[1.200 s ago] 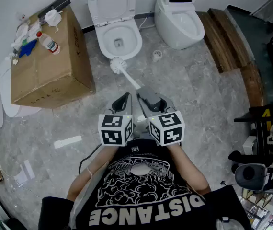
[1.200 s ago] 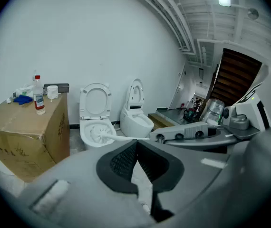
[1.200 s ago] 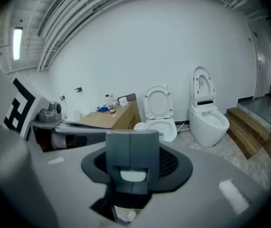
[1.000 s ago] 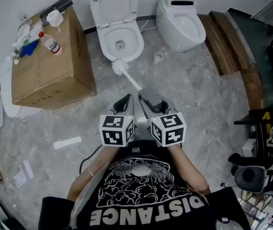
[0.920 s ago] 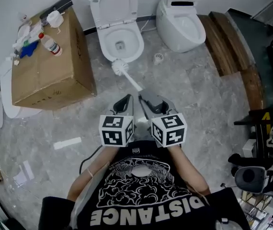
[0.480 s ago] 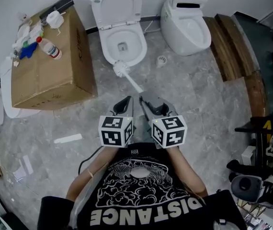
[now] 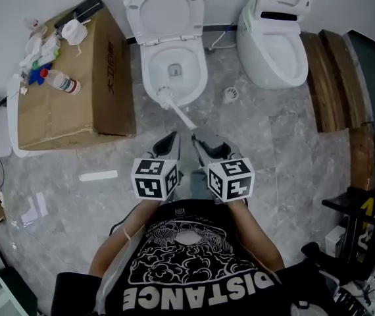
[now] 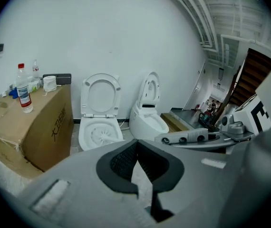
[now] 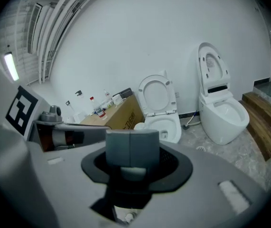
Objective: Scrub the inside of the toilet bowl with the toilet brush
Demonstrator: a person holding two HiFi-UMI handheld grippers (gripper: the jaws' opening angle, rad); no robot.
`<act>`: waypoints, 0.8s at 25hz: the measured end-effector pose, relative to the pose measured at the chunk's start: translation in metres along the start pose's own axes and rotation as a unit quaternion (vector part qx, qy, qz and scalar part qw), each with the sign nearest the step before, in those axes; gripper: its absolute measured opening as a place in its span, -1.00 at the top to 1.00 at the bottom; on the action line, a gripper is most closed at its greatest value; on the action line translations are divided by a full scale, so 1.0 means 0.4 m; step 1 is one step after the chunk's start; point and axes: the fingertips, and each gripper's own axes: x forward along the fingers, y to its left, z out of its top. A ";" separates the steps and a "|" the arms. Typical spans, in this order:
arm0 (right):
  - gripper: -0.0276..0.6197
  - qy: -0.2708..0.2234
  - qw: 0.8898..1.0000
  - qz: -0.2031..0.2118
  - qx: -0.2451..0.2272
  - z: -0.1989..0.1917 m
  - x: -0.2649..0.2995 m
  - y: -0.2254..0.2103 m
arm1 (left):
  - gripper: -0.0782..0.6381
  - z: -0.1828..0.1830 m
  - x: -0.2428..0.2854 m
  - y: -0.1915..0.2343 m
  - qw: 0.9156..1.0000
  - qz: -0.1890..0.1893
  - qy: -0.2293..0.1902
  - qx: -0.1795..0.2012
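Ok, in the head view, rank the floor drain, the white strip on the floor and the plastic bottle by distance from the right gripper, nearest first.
From the right gripper:
1. Floor drain, ahead, slightly right.
2. White strip, floor to the left.
3. Plastic bottle, on the cardboard box, far left.

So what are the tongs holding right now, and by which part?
The right tongs grip the toilet brush by the grey end of its handle. The left tongs are shut, empty.
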 end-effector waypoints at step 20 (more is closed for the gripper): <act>0.40 0.082 0.995 0.049 -0.013 0.046 0.204 -0.251 | 0.80 0.103 0.258 0.070 0.996 0.085 0.029 0.005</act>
